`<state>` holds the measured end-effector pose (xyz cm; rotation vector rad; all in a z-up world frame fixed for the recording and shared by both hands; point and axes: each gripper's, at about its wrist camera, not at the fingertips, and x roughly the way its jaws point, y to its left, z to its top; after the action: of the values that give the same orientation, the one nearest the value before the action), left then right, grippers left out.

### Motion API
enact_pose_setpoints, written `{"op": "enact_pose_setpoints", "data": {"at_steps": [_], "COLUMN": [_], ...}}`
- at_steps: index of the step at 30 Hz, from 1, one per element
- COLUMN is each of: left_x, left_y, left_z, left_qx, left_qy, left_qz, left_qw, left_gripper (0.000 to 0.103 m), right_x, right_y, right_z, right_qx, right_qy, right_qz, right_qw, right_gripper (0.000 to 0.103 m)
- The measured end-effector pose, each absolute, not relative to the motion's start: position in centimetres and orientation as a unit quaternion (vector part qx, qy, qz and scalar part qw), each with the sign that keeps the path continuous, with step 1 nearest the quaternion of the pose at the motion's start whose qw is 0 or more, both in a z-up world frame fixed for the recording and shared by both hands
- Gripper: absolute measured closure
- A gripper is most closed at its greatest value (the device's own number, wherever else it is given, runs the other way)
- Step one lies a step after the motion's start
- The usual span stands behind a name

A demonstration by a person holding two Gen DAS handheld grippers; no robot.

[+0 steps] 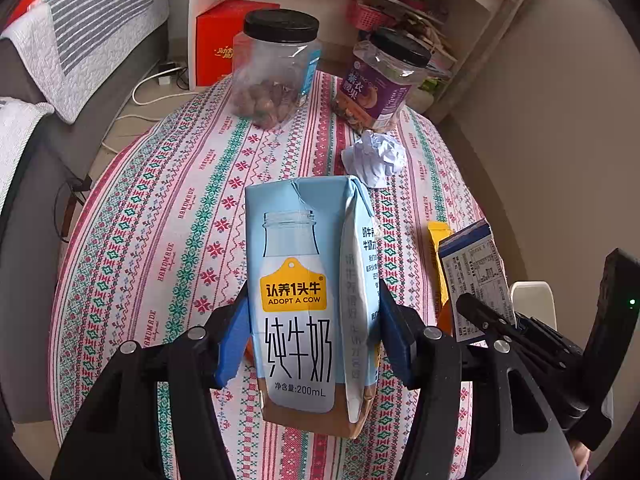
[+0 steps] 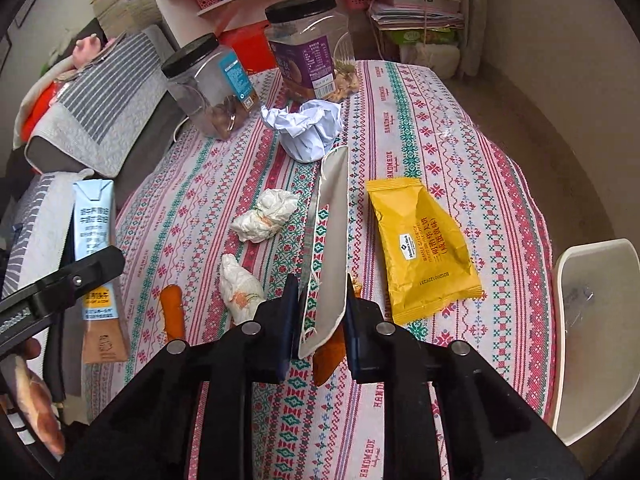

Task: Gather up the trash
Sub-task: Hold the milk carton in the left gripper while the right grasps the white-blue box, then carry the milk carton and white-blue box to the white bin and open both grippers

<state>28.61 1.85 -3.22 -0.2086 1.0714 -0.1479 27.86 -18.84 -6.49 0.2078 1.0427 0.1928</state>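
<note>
Left gripper [image 1: 314, 340] clamped on upright milk carton [image 1: 308, 300], lifted above worktop [image 2: 420, 120]. Right gripper [image 2: 322, 320] clamped on flat packet [image 2: 330, 248], long axis pointing away toward crumpled paper [image 2: 304, 128]. Yellow wrapper [image 2: 424, 240] just right of packet, nearer right gripper.

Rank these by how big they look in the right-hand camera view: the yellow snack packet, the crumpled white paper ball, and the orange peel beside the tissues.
1. Yellow snack packet, largest.
2. Crumpled white paper ball; it lies farther from the camera, so its true size may be closer to the packet's.
3. Orange peel, clearly smallest.
</note>
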Motion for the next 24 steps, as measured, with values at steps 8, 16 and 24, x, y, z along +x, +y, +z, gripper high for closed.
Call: {"op": "enact_pose_setpoints", "data": {"at_steps": [8, 16, 24], "left_x": [28.5, 29.1, 29.3], "left_y": [-0.3, -0.5, -0.3], "left_z": [-4.8, -5.7, -6.1], "left_qx": [-0.075, -0.080, -0.078], "left_qy": [0.525, 0.538, 0.541], "left_qz": [-0.080, -0.081, -0.080], "left_qw": [0.844, 0.835, 0.834], "left_gripper": [0.046, 0.046, 0.046], "right_x": [27.2, 28.2, 29.4], "right_y": [-20.9, -21.5, -21.1], "right_z": [-11.1, -12.6, -11.6], "right_qx": [0.111, 0.099, 0.098], "right_qy": [0.565, 0.560, 0.543], "right_qz": [0.078, 0.065, 0.064], "right_qw": [0.814, 0.820, 0.831], "right_gripper": [0.075, 0.059, 0.076]}}
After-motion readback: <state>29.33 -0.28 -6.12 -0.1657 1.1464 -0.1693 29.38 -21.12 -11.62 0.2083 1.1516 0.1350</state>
